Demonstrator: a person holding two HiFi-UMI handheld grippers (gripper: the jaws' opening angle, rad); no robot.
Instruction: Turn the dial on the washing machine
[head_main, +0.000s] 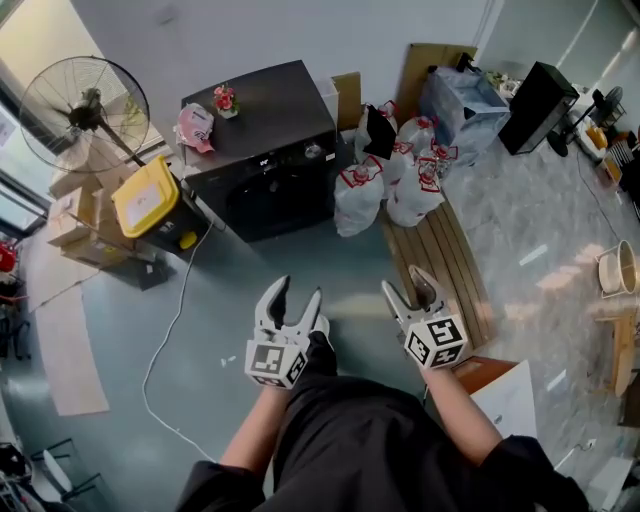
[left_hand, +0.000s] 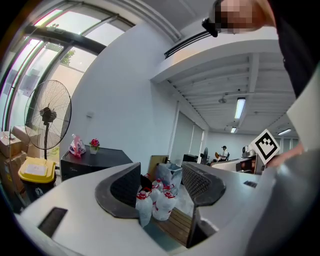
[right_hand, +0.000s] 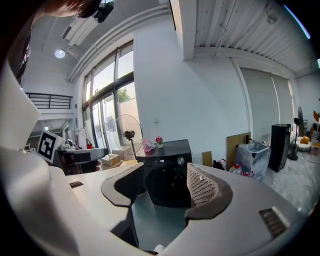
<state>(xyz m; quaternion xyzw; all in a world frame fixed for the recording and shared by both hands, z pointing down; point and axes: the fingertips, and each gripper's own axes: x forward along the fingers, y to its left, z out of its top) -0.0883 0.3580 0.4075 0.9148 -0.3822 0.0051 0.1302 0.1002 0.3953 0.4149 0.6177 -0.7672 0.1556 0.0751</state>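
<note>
Hovering side by side over the blue-grey floor (head_main: 215, 300), the left gripper (head_main: 298, 294) and right gripper (head_main: 407, 283) both show jaws spread wide, nothing between them. The black washing machine (head_main: 268, 165) stands well ahead against the wall, its small silver dial (right_hand: 180, 160) at the upper right of the front panel, well apart from both grippers. The right gripper faces the machine; the left faces the white bags (left_hand: 155, 200) beside it. On top sits something pink (head_main: 195, 127), possibly a bag.
</note>
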